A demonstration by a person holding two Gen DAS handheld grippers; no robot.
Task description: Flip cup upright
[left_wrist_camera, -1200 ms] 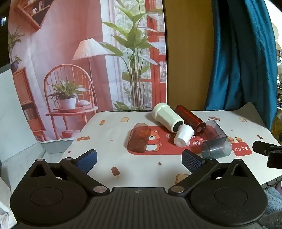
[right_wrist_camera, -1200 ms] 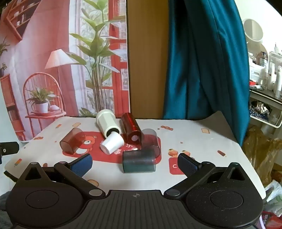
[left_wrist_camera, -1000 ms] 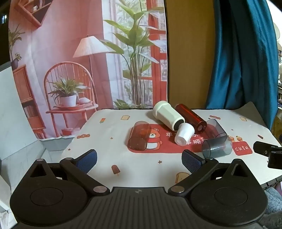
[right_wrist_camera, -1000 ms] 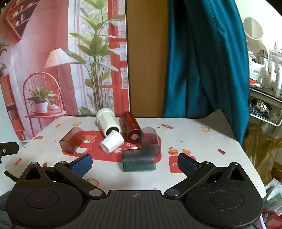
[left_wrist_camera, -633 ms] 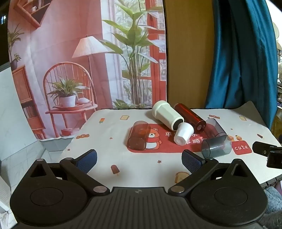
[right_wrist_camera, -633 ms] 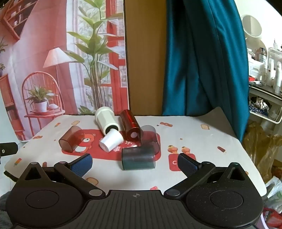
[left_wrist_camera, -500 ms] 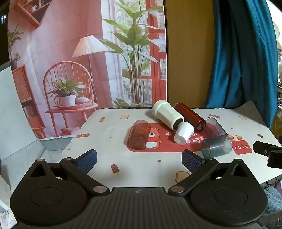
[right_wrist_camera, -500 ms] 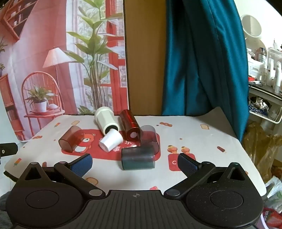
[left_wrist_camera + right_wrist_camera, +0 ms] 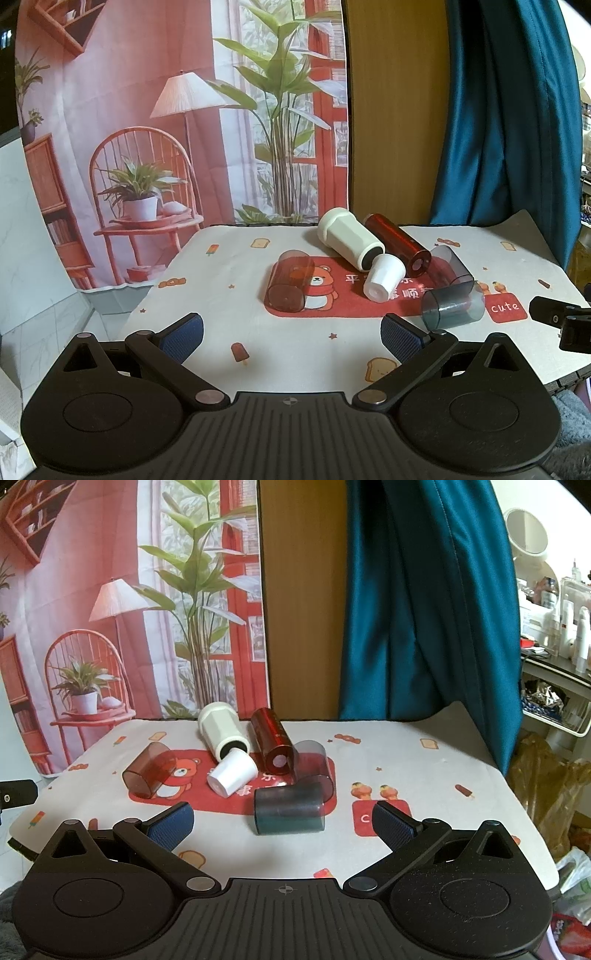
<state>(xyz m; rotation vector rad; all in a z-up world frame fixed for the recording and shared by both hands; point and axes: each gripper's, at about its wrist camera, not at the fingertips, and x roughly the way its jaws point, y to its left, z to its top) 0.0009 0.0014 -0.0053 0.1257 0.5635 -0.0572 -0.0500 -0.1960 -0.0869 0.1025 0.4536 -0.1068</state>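
Note:
Several cups lie on their sides on the table mat. A brown translucent cup (image 9: 289, 282) (image 9: 150, 770) lies at the left. A small white cup (image 9: 384, 280) (image 9: 232, 771), a large white cup (image 9: 351, 242) (image 9: 221, 727) and a red cup (image 9: 400, 245) (image 9: 273, 744) lie in a cluster. A dark grey translucent cup (image 9: 453, 302) (image 9: 289, 808) lies nearest, with a clear grey cup (image 9: 314, 766) behind it. My left gripper (image 9: 291, 334) is open and empty, short of the cups. My right gripper (image 9: 282, 823) is open and empty, just before the dark grey cup.
The table carries a white printed cloth (image 9: 229, 266) with a red bear panel. A printed backdrop (image 9: 147, 110), a wooden panel and a teal curtain (image 9: 424, 609) stand behind. The table's right edge drops off toward bags and a shelf (image 9: 554, 686).
Both views have shifted only slightly; the right gripper has edged a little closer to the dark grey cup. The cups have not moved. Both grippers stay open.

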